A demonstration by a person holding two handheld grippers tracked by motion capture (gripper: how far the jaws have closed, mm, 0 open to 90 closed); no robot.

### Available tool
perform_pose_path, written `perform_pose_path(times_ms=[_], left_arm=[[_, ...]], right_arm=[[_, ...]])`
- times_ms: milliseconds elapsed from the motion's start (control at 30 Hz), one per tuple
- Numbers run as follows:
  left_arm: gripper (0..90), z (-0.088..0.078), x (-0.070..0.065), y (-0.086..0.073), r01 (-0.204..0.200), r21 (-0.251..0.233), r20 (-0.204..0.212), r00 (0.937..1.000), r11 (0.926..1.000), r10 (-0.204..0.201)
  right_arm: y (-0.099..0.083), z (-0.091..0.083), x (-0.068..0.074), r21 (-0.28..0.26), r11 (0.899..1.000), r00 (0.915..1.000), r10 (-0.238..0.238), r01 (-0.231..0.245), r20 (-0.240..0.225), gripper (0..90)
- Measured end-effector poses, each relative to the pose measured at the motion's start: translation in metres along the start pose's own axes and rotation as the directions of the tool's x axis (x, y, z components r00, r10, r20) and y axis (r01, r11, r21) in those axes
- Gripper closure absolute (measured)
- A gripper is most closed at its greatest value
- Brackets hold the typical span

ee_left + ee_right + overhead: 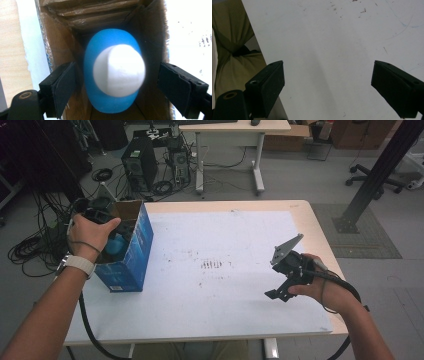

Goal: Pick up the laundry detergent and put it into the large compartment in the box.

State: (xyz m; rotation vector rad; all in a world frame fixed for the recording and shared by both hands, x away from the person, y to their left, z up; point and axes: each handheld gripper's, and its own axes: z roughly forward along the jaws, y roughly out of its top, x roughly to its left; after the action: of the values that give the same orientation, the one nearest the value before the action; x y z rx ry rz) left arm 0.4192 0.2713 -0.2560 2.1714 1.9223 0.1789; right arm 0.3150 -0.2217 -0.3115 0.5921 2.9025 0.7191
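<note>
White sheeting covers the wooden surface (310, 220), scuffed mid-way; grey floor, cables and a computer tower (139, 167) lie beyond. Left gripper (116, 82), jaws spread, brackets the blue bottle (100, 47) inside the cardboard box (131, 252). Right gripper (328, 87) gapes over bare sheet.

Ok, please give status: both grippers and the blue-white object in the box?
Left gripper open above blue-white object inside box, pads not touching. Right gripper open over table. Nothing blocking.

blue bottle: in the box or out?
In. The left gripper view shows the blue bottle, white cap up, between the box walls; the tongs stand apart from it.
</note>
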Motion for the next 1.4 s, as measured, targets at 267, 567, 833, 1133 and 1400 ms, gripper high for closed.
perform_pose_path(times_ms=[267, 567, 833, 1133, 1400], left_arm=[[15.0, -0.010, -0.008, 0.002, -0.019, -0.022, -0.002, 0.9998, 0.9996, 0.019], [13.9, -0.024, -0.019, 0.006, -0.055, -0.038, -0.012, 0.9985, 0.9978, 0.054], [13.7, -0.042, -0.026, 0.009, -0.084, -0.061, -0.014, 0.9965, 0.9947, 0.083], [13.7, -0.060, -0.034, 0.009, -0.128, -0.078, -0.031, 0.9915, 0.9887, 0.126], [13.7, -0.071, -0.041, 0.010, -0.159, -0.084, -0.022, 0.9872, 0.9836, 0.158]], right_arm=[[0.000, -0.001, 0.001, 0.000, 1.000, 1.0000, 0.001, -0.001, 0.001, 11.5], [-0.002, -0.004, 0.002, -0.003, 1.000, 1.0000, 0.000, 0.000, 0.005, 11.5], [-0.002, -0.006, 0.003, -0.005, 1.000, 0.9999, 0.003, -0.003, 0.010, 11.5], [-0.001, -0.007, 0.003, -0.005, 1.000, 0.9999, 0.002, -0.002, 0.012, 11.5], [0.002, -0.008, 0.004, -0.006, 1.000, 0.9999, -0.001, 0.001, 0.013, 11.5]])
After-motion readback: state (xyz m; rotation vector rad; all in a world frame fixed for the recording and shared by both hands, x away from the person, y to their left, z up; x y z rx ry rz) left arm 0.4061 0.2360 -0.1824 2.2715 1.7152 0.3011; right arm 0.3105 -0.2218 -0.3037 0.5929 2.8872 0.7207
